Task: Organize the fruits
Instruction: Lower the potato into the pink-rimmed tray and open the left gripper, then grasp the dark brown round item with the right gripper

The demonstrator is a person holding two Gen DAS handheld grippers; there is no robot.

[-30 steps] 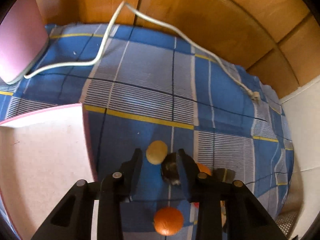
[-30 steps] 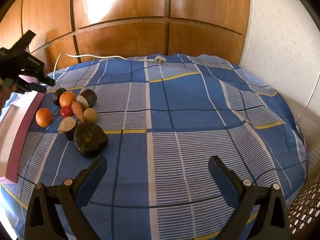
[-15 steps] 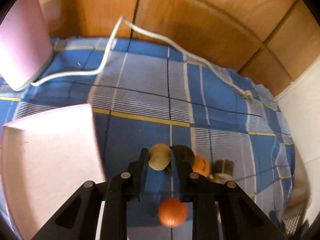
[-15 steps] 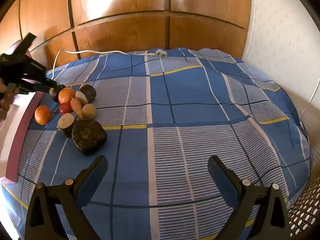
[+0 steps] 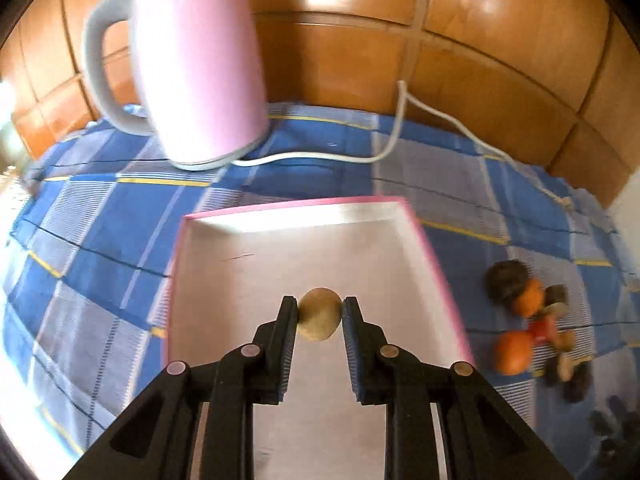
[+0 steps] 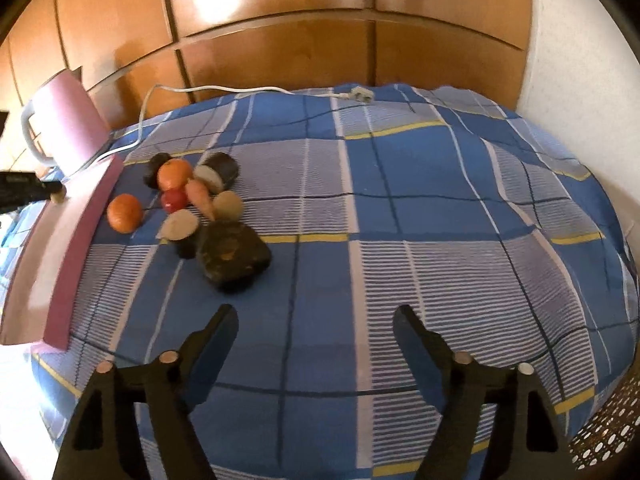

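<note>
My left gripper (image 5: 319, 307) is shut on a small tan round fruit (image 5: 319, 314) and holds it above the pink-rimmed white tray (image 5: 436, 264). The tray also shows in the right wrist view (image 6: 76, 240), with the left gripper (image 6: 56, 195) over it. A pile of fruits lies right of the tray: an orange (image 6: 125, 213), a second orange (image 6: 174, 174), a red fruit (image 6: 173, 200), a carrot (image 6: 201, 197), a tan fruit (image 6: 228, 205), dark cut pieces (image 6: 222, 168) and a dark lump (image 6: 233, 256). My right gripper (image 6: 315, 318) is open and empty, near the front edge.
A pink kettle (image 5: 196, 60) stands behind the tray, with a white cord (image 5: 400, 128) running to a plug (image 6: 360, 95). The blue checked cloth (image 6: 440, 220) covers the round table. Wooden panels stand behind. A white perforated basket (image 6: 612, 428) sits at the lower right.
My left gripper closed on the tan fruit, lifted it from the pile and carried it left over the tray. The right gripper drifted slightly toward the pile and stayed open.
</note>
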